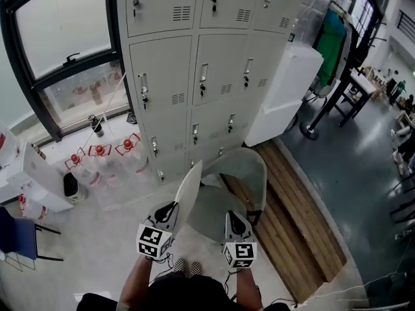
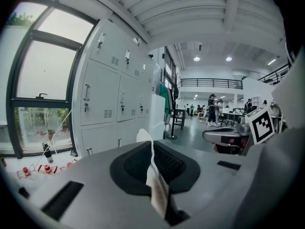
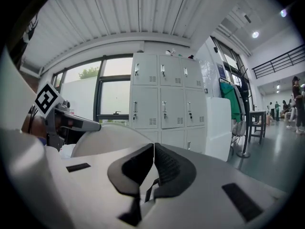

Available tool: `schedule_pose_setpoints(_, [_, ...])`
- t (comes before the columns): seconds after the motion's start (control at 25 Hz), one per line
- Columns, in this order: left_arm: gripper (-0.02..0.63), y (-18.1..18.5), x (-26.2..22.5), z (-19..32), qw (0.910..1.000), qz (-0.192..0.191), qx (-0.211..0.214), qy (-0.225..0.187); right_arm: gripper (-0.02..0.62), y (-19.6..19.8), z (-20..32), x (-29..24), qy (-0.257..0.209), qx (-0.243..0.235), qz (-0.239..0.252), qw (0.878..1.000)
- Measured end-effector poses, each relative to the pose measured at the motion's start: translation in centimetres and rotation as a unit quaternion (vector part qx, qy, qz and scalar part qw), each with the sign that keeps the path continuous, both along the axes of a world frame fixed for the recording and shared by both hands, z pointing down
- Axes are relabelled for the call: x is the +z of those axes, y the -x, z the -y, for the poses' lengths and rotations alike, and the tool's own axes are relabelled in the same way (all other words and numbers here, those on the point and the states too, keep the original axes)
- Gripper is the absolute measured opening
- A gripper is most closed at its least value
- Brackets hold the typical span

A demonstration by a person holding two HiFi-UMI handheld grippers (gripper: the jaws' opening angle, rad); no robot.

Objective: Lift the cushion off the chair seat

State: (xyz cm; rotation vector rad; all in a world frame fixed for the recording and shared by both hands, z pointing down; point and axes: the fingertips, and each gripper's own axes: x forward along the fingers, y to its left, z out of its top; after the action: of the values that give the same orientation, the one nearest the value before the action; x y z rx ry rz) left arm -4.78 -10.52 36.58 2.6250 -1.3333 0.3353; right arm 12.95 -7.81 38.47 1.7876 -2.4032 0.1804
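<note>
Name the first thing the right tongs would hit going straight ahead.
Probably the lockers; the right tongs point at their lower doors. The lifted cushion sits just left of that line, and depth is unclear.

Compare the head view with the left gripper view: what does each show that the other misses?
Only the head view shows the pale grey shell chair below the grippers and the brown wooden plank platform. Only the left gripper view shows the ribbed white ceiling with round lights. Both show the grey metal lockers, the thin white seat cushion clamped in the shut left gripper, and the right gripper.
</note>
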Motion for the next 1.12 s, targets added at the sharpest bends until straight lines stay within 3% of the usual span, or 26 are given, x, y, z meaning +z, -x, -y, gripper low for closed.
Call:
schedule_pose_setpoints(0.32, [0.029, -0.7, -2.5, -1.2, 0.9995, -0.017, 0.013, -0.025, 0.029, -0.3, -1.7, -1.9, -0.018, 0.002, -0.015, 1.0])
schedule_pose_setpoints(0.64, [0.029, -1.2, -2.5, -2.8, 0.9993, -0.014, 0.018, -0.031, 0.029, -1.2, -3.2, -2.4, -0.028, 0.016, -0.004, 0.999])
schedule_pose_setpoints(1.12, [0.029, -0.9, -2.8, -3.2, 0.9992, -0.019, 0.018, -0.031, 0.029, -0.5, -3.5, -1.8, -0.021, -0.001, -0.01, 1.0])
